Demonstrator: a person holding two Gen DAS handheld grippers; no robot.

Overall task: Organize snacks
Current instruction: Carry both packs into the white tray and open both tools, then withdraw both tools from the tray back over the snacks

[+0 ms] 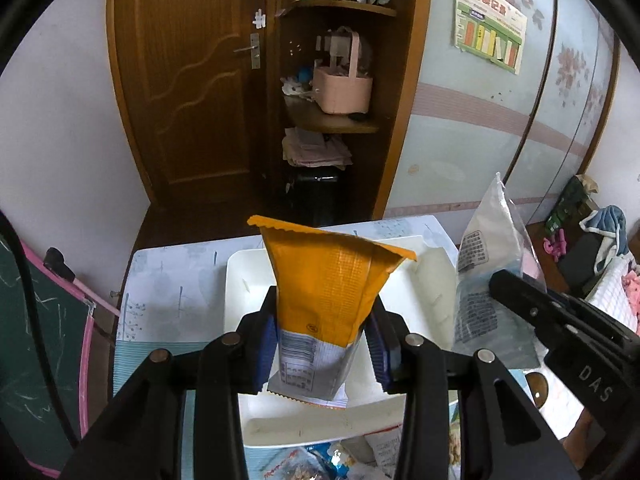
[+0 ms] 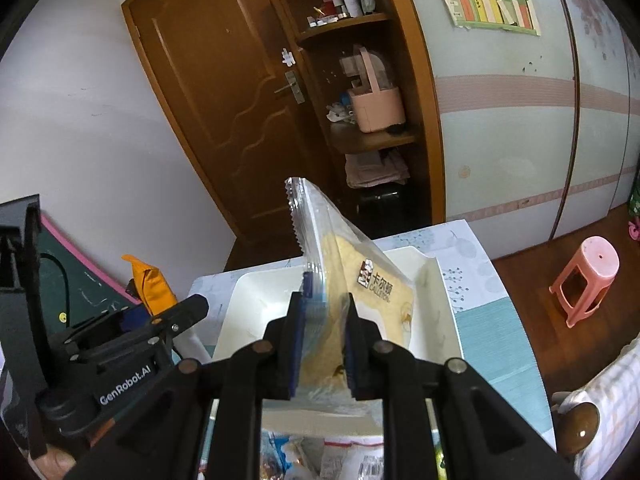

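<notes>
Left claw (image 1: 322, 344): it squeezes the orange snack bag (image 1: 328, 292) between its two blue pads (image 1: 267, 350). The bag stands up straight, with its zigzag top edge pointing up and its white bottom end hanging just under the pads.

Right claw (image 2: 322, 344): it squeezes the clear snack bag (image 2: 340, 280) near the bag's lower end. The bag tips up and a bit to the left. Yellow cake shows through the plastic.

White tray (image 1: 244, 280): it sits on the counter (image 1: 168, 280), under and behind both bags. Both bags are held up in the air over it.

The two claws: they are side by side and near each other. From the left wrist view, the clear bag is to the right of the orange bag. From the right wrist view, the orange bag is off to the left.

More snacks (image 2: 304, 456): a pile of small packets lies on the counter at the near edge of the tray.

Pink stool (image 2: 586, 280): it stands on the floor, well apart from the counter.
</notes>
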